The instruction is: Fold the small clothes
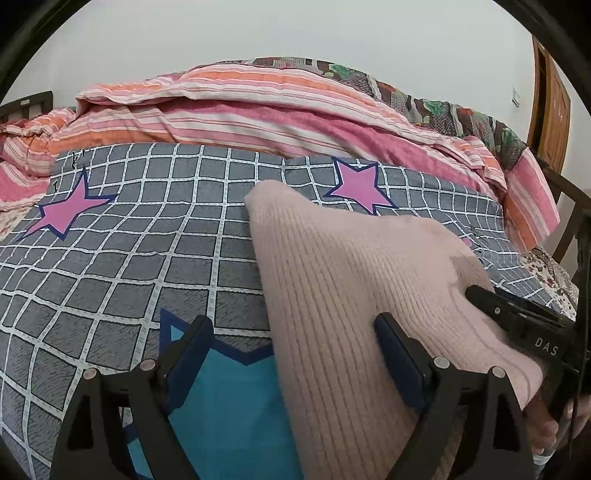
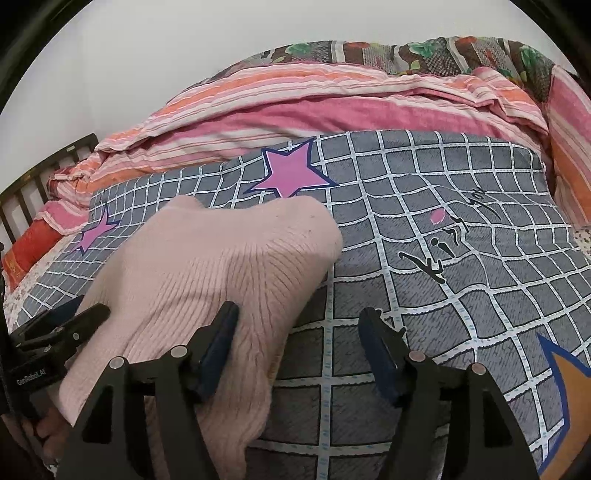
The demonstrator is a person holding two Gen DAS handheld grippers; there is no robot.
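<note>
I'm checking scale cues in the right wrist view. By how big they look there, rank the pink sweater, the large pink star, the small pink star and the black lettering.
Largest to smallest:
1. pink sweater, though nearness inflates it
2. black lettering
3. large pink star
4. small pink star

Lettering and large star look close.

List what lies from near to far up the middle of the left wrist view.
left gripper → pink knit garment → grey grid bedsheet → pink striped quilt → floral blanket → pale wall
</note>
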